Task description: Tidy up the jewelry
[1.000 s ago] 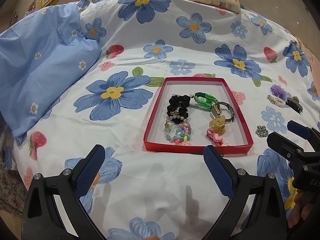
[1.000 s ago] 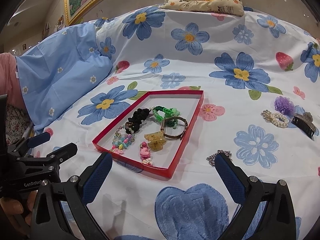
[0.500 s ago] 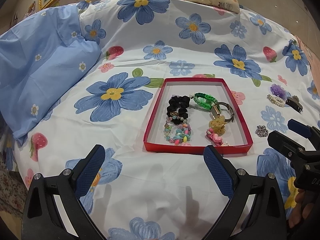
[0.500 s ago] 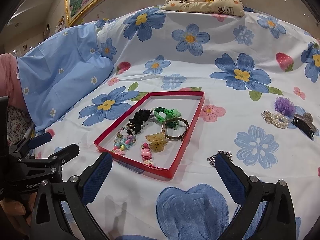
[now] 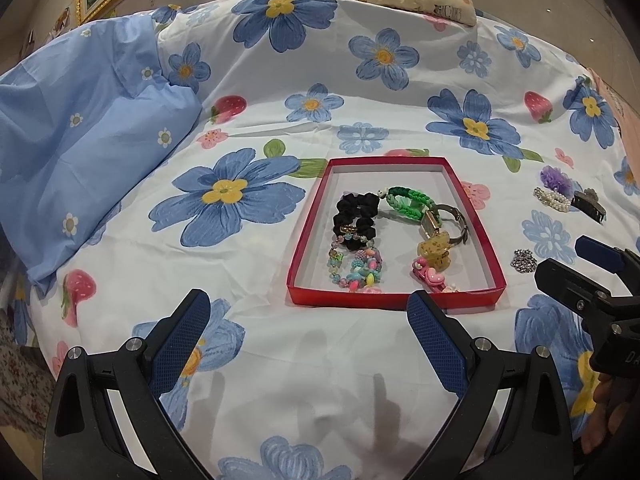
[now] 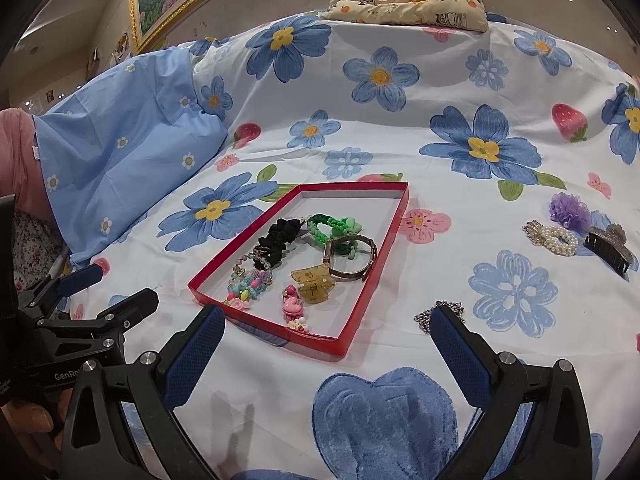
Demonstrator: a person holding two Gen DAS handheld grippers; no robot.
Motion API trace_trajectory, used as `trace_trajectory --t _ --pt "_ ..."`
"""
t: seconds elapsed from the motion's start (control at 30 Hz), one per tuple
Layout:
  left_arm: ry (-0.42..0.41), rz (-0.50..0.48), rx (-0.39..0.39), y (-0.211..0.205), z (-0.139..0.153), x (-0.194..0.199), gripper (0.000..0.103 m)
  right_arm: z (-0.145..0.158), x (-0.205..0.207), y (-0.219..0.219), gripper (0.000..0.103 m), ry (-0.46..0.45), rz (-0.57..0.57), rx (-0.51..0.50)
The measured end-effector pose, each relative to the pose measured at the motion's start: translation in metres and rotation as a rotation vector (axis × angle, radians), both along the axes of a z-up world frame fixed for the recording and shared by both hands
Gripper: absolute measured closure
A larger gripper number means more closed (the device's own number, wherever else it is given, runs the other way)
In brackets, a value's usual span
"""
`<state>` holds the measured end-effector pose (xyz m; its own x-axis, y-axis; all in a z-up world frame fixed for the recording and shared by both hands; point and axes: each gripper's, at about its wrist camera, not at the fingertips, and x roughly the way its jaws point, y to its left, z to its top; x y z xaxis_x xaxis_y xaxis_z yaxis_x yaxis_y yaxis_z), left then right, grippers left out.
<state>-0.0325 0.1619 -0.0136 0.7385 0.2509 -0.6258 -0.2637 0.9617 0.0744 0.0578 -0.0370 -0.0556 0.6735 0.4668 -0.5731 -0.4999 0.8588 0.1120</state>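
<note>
**Silver chain lies at the right tongs' tip**

Both tongs are held spread apart with nothing between them. The right gripper (image 6: 328,344) is placed nearest the small silver chain (image 6: 438,312), which lies touching or just behind its right fingertip, apparently in a loose heap without a clear long axis. The left gripper (image 5: 308,328) is aimed at the shallow red rectangular tray (image 5: 306,236), already partly filled. Open floral bedsheet (image 6: 400,400) is left between chain and tray; the remaining pieces are seen further right.
</note>
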Motion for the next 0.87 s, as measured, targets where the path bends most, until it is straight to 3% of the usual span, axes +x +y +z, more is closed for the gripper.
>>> trace_trajectory --t 0.87 --pt "0.017 -0.023 -0.015 0.003 -0.005 0.011 0.003 0.001 0.004 -0.004 0.0 0.014 -0.012 0.002"
